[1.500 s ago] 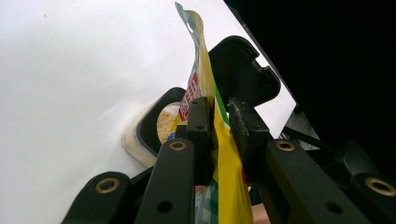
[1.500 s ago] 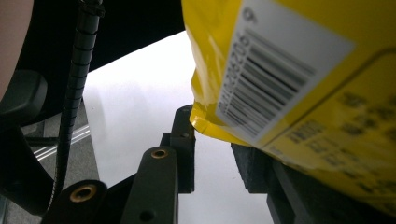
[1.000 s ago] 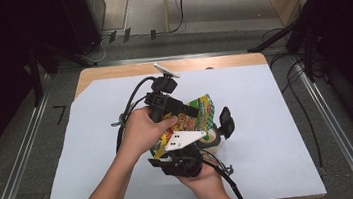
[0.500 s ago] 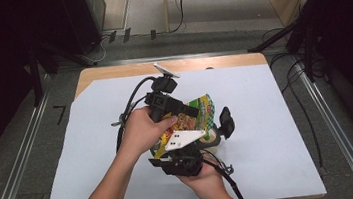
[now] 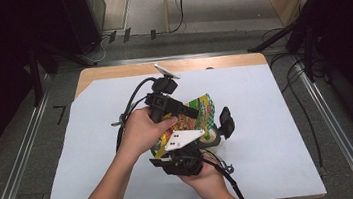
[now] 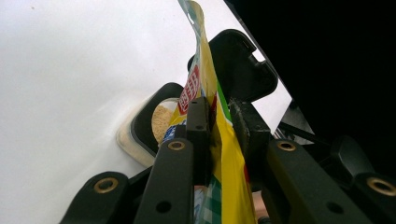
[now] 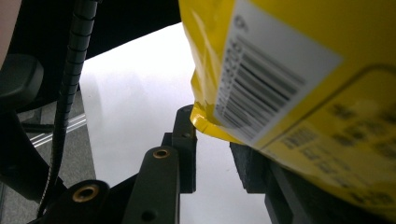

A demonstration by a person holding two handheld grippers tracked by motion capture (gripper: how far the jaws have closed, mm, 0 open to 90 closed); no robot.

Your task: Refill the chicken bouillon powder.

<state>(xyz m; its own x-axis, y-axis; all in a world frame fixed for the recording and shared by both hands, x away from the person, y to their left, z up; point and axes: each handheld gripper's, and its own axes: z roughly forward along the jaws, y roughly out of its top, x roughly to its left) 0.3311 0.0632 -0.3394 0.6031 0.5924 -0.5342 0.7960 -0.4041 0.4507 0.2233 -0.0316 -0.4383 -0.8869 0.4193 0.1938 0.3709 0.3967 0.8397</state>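
pouch (image 5: 198,113): glossy, smooth plastic film
fingers (image 6: 198,122): matt black plastic
worktop (image 5: 277,118): matt white sheet, wooden far edge

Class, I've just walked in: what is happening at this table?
A person works at a white-covered table with a gripper in each hand. The left gripper is shut on a yellow snack bag, held over an open container of crumbs with its black lid flipped up. The right gripper grips the bag's other end.

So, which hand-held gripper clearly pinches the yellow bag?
The left hand-held gripper: both its jaws press the yellow bag. The right hand-held gripper shows a gap between its jaws.
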